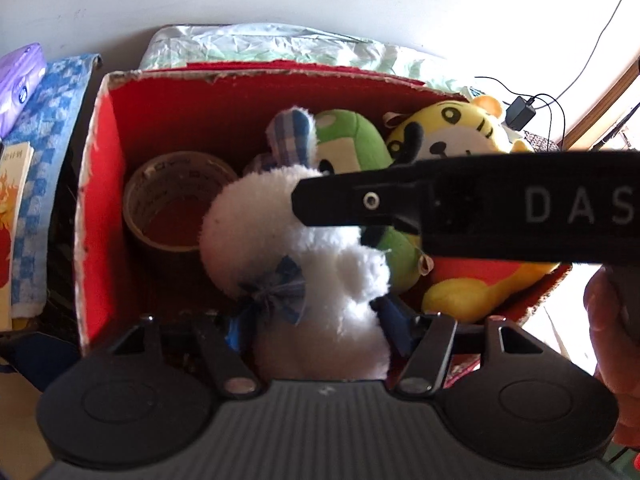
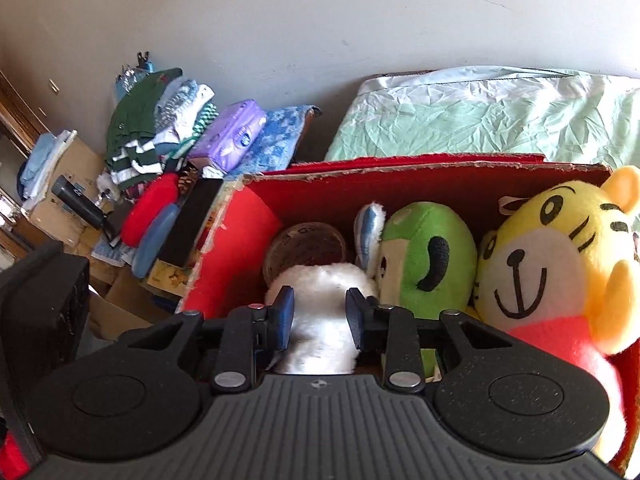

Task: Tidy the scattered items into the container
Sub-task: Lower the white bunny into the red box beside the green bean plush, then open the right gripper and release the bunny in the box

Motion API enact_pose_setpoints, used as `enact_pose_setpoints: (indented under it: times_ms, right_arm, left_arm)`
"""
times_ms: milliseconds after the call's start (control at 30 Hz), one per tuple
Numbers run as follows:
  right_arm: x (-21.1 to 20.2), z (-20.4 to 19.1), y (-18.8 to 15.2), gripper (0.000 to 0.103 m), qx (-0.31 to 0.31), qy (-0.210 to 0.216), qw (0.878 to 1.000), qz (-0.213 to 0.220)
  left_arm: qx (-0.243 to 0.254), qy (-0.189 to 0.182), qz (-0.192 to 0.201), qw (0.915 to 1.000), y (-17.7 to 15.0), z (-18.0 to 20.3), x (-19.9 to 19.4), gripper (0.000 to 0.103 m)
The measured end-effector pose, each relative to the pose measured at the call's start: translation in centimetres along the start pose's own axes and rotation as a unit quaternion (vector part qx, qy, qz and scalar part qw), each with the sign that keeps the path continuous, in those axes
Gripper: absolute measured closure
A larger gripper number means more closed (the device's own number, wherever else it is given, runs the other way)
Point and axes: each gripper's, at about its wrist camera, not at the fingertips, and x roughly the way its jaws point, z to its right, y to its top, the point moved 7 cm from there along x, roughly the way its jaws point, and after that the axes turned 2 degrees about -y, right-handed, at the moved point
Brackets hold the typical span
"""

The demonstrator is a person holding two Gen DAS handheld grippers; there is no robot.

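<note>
A red cardboard box holds a brown tape roll, a green plush, a yellow tiger plush and a white fluffy rabbit plush with a blue checked bow. My left gripper is closed on the rabbit's lower body above the box. My right gripper also has its blue pads against the white rabbit on both sides. The box, tape roll, green plush and tiger show in the right wrist view. The right gripper's body crosses the left wrist view.
A pale green bedding bag lies behind the box. Left of the box are a blue towel, a purple tissue pack, folded clothes, a red plush and cardboard boxes. A charger with cable lies at the right.
</note>
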Motion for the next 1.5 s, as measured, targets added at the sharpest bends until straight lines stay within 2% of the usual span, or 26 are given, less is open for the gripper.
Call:
enact_pose_setpoints:
  times_ms: [133, 200, 300, 500, 667, 1233, 1500]
  right_arm:
    - [0.1, 0.6, -0.2, 0.07, 0.016, 0.012, 1.0, -0.002]
    - [0.2, 0.6, -0.3, 0.07, 0.011, 0.01, 1.0, -0.002]
    - [0.1, 0.6, -0.3, 0.07, 0.006, 0.001, 1.0, 0.003]
    - [0.4, 0.8, -0.4, 0.074, -0.005, -0.02, 1.0, 0.002]
    - [0.6, 0.7, -0.7, 0.074, -0.002, -0.019, 1.0, 0.0]
    - [-1.1, 1.0, -1.9, 0.073, 0.014, -0.026, 1.0, 0.007]
    - [-2.6, 1.5, -3.0, 0.074, 0.033, -0.036, 0.999, 0.022]
  left_arm:
    - [0.004, 0.0, 0.0, 1.0, -0.2, -0.1, -0.2, 0.039]
    - [0.014, 0.004, 0.001, 0.9999, -0.4, 0.1, -0.7, 0.04]
    - [0.015, -0.004, 0.007, 0.9999, -0.6, 0.3, -1.7, 0.036]
    - [0.022, -0.019, 0.036, 0.9989, -1.5, 0.9, -4.6, 0.035]
    - [0.019, -0.026, 0.044, 0.9985, -1.5, 0.8, -5.3, 0.035]
    - [0.001, 0.023, 0.01, 0.9997, -1.2, 0.5, -3.1, 0.036]
    - [0.012, 0.053, 0.018, 0.9984, -0.9, 1.1, -4.1, 0.037]
